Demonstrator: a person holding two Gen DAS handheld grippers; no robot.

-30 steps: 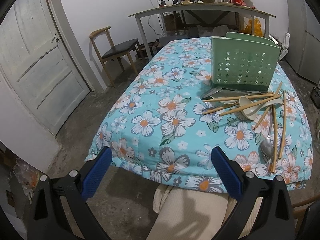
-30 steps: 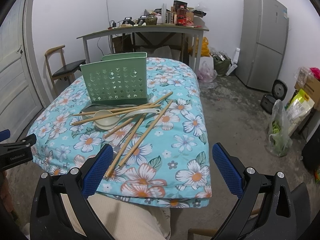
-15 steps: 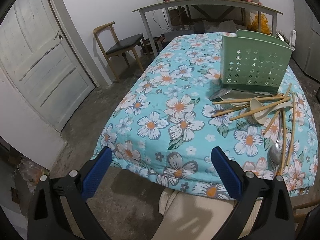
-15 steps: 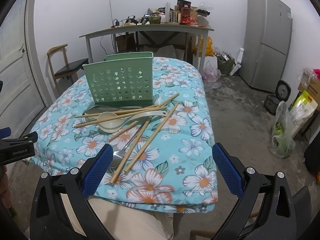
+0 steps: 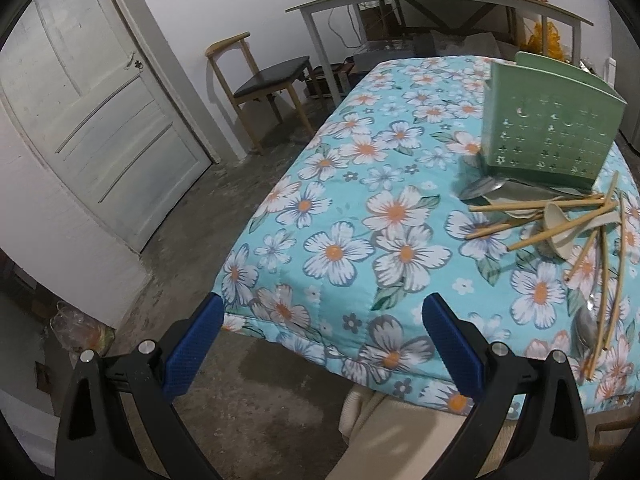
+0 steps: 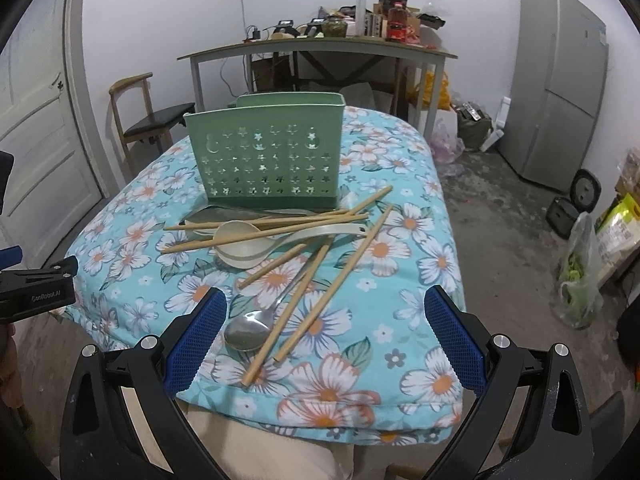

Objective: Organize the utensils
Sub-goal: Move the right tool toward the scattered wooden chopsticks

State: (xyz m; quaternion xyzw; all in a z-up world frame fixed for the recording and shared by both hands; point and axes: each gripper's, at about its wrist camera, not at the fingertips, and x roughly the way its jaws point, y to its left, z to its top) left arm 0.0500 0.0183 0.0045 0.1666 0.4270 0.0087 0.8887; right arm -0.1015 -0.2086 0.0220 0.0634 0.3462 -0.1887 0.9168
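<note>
Thin, stiff, light bamboo chopsticks [image 6: 316,268] and a slippery metal spoon [image 6: 256,326] are heaped near the perforated green plastic holder [image 6: 268,156]; mid-shaft pinches are advised. The right gripper [image 6: 326,336] and left gripper [image 5: 322,344] are held apart, empty.

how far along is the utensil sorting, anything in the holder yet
Nothing looks done: I see no utensil sticking out of the green holder. The chopsticks, the metal spoon and the cream ladles all lie in a loose pile on the floral cloth in front of it. Nothing is in hand either: the left gripper and right gripper are both open and empty. All the sorting is left.
</note>
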